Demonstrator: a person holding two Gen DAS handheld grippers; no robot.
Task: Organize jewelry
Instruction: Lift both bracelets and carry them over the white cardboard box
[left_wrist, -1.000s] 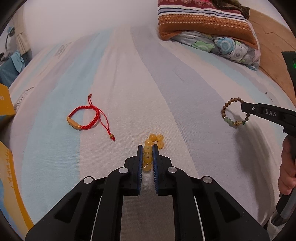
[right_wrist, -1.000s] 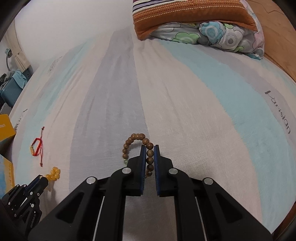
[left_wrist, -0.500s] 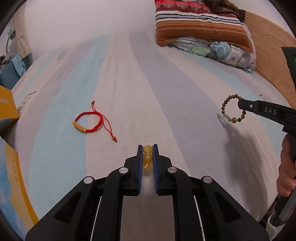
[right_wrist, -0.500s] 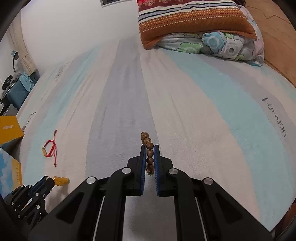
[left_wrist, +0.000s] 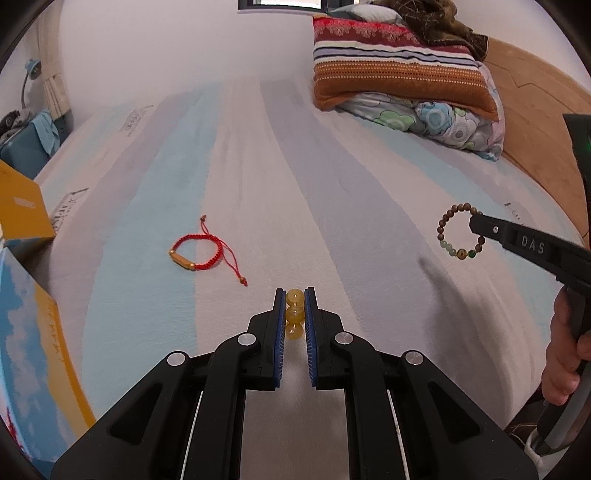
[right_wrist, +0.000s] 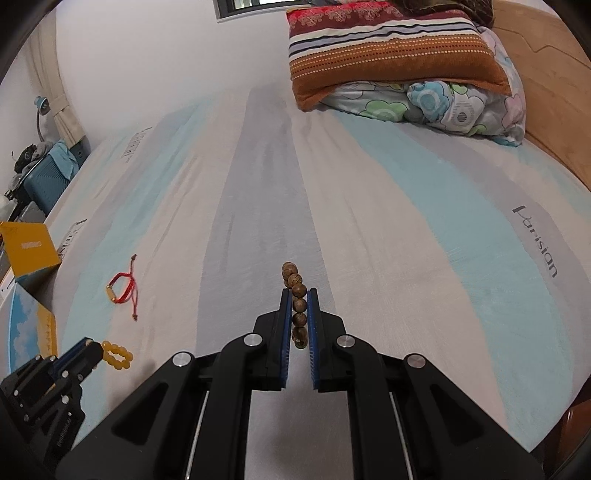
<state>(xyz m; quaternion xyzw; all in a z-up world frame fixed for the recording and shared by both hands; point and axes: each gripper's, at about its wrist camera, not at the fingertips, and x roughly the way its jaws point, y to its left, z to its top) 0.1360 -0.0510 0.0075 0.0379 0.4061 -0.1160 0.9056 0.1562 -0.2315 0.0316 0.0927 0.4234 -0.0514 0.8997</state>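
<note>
My left gripper (left_wrist: 294, 297) is shut on a yellow bead bracelet (left_wrist: 295, 314) and holds it above the striped bed sheet (left_wrist: 258, 177). It also shows in the right wrist view (right_wrist: 117, 355) at lower left. My right gripper (right_wrist: 298, 295) is shut on a brown wooden bead bracelet (right_wrist: 297, 306), lifted off the bed. That bracelet hangs as a ring in the left wrist view (left_wrist: 461, 230) at the right. A red cord bracelet (left_wrist: 197, 253) with a gold tube lies on the sheet, left of my left gripper; it also shows in the right wrist view (right_wrist: 123, 290).
Stacked pillows (left_wrist: 402, 81) lie at the head of the bed by a wooden headboard (left_wrist: 539, 122). A yellow box (left_wrist: 22, 210) and a blue-and-yellow box (left_wrist: 33, 369) sit at the left edge. A blue suitcase (right_wrist: 44, 177) stands beyond the bed.
Both grippers have risen off the bed with their bracelets. The yellow beads and the wooden beads now hang clear of the sheet. The red bracelet has not moved.
</note>
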